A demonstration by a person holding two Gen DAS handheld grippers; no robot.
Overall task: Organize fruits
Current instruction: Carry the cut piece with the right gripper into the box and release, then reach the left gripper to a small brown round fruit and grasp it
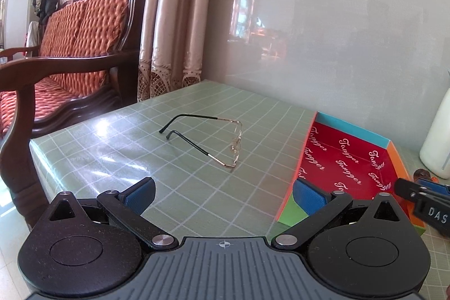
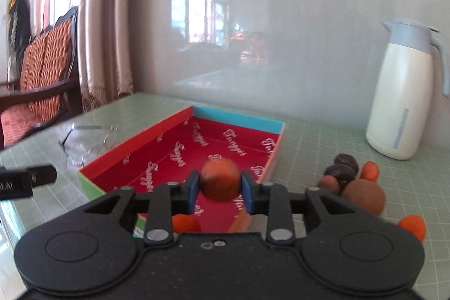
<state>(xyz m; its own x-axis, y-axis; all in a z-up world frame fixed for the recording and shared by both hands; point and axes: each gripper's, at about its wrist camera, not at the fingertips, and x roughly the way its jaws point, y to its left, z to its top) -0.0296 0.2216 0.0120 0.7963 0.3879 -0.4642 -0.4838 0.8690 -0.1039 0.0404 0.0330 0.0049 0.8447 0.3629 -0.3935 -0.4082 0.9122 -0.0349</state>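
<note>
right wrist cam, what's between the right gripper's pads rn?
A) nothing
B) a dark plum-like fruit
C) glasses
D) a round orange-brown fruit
D: the right gripper has a round orange-brown fruit between its blue pads, above the red box; the glasses lie on the table left of the box, and the dark fruits sit in the pile to its right.

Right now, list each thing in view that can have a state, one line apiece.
Left hand-held gripper: open, nothing between its pads.
Right hand-held gripper: round orange fruit between its pads, above the box.
Red box: lidless, one orange fruit near its front edge.
Glasses: unfolded, on the table.
White jug: upright, lid closed.
Loose fruits: heaped right of the box.
</note>
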